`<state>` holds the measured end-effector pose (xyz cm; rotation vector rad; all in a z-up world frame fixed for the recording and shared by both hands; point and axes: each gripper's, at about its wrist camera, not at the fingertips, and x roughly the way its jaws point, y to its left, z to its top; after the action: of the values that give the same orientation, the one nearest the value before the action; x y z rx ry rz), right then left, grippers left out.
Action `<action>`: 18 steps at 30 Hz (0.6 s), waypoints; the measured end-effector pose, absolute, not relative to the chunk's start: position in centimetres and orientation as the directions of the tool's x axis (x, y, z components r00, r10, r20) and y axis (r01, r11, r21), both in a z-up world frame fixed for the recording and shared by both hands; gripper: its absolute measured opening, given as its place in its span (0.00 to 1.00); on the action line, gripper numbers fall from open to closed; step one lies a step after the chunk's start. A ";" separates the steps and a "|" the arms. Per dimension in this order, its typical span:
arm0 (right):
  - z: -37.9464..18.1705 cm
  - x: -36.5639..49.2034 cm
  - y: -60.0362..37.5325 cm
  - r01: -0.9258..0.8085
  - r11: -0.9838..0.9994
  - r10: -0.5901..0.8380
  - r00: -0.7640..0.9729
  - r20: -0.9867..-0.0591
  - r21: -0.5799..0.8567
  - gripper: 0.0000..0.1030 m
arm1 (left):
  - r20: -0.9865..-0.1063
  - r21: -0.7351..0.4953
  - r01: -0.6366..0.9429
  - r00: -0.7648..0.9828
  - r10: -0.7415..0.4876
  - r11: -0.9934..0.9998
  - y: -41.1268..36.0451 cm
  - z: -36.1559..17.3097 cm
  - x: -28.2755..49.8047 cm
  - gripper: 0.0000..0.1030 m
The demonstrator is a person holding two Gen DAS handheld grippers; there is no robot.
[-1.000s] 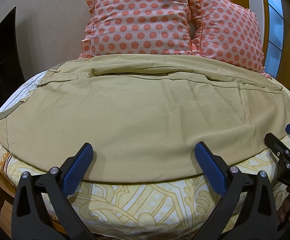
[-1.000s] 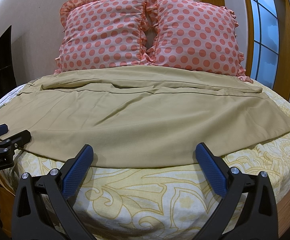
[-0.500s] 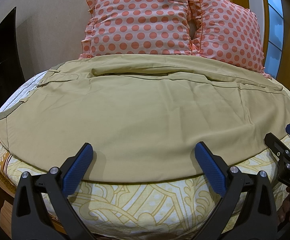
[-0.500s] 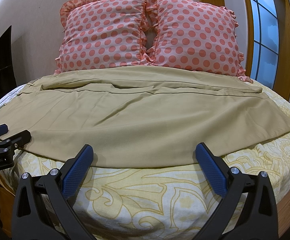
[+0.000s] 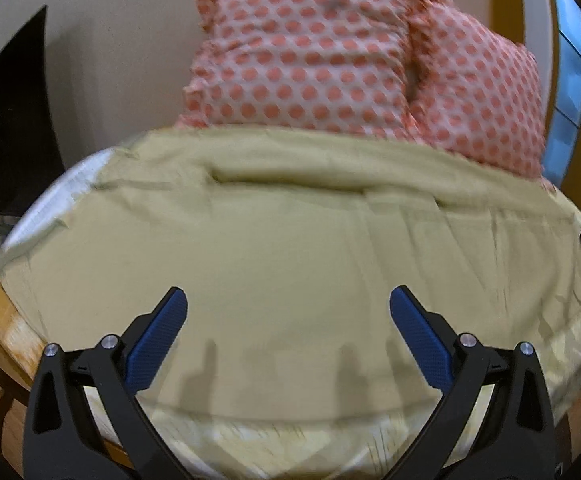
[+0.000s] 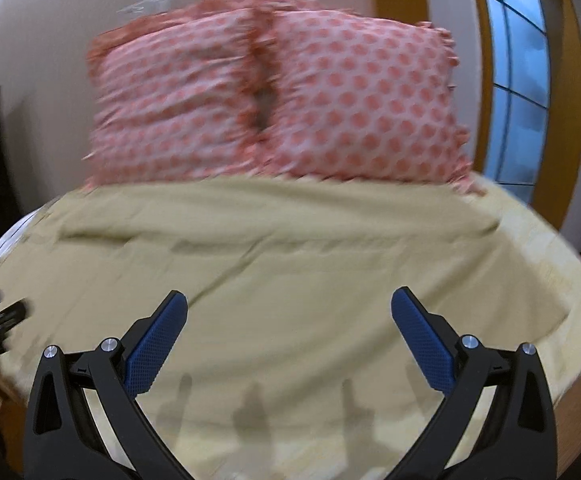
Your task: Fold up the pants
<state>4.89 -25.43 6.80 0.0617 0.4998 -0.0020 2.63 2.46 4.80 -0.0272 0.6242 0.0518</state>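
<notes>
The pants (image 5: 290,248) lie flat on the bed (image 5: 290,440), long axis running left-right across both frames, near hem low-centre under the wide-open, empty left gripper (image 5: 288,312) and right gripper (image 6: 289,312).

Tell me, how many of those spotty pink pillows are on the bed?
2. They stand side by side at the head of the bed, behind the tan pants: the left pillow and the right pillow. No others show.
</notes>
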 end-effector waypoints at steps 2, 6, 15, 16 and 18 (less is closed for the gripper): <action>8.4 9.5 -28.2 0.094 0.993 -0.044 0.858 -0.513 0.073 0.99 | -0.550 0.005 -0.090 0.831 0.077 0.996 2.8 6.5 3.8 0.98; 8.9 21.1 -34.8 0.284 0.947 -0.131 0.773 -0.621 0.153 0.97 | -0.520 0.010 -0.121 0.847 0.108 0.993 3.6 9.1 6.8 0.98; 2.7 37.6 -46.0 0.621 0.714 -0.131 0.573 -0.809 0.324 0.66 | -0.529 0.026 -0.161 0.835 0.150 0.987 4.3 9.5 11.3 0.98; 2.5 38.5 -46.2 0.633 0.710 -0.152 0.565 -0.811 0.308 0.66 | -0.536 0.031 -0.166 0.830 0.156 0.986 4.4 9.2 11.9 0.98; 2.2 40.6 -46.1 0.652 0.724 -0.225 0.534 -0.815 0.228 0.67 | -0.553 0.035 -0.171 0.817 0.162 0.985 4.6 8.7 12.8 0.98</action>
<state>40.59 -46.10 2.16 0.5579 0.8578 -0.5556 12.81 4.62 8.68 -0.0161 0.5877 0.1774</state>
